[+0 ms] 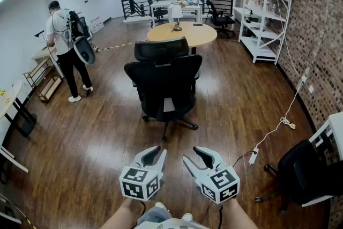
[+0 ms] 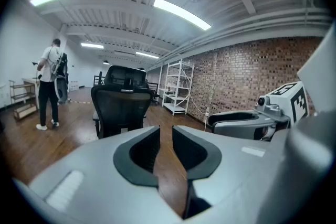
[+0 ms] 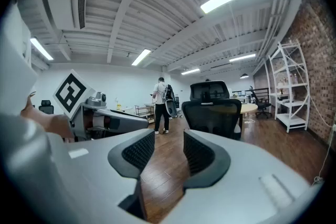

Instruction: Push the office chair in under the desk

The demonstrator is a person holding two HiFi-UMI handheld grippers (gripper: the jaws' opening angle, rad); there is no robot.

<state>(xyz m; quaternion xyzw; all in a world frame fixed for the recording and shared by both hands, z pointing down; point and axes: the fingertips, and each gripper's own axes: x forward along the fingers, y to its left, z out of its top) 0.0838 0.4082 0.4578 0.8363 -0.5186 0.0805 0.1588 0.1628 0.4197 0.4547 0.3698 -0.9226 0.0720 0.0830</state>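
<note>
A black mesh-back office chair stands on the wooden floor with its back towards me, just in front of a round wooden desk. Both grippers hang low in the head view, well short of the chair and apart from it. My left gripper has its jaws a narrow gap apart with nothing between them. My right gripper stands wider open, also empty. The left gripper view shows the chair ahead beyond the left gripper. In the right gripper view the chair sits ahead of the right gripper.
A person with a backpack stands at the far left beside a low rack. A white shelf unit lines the brick wall. A power strip with its cable lies at the right, near a second black chair.
</note>
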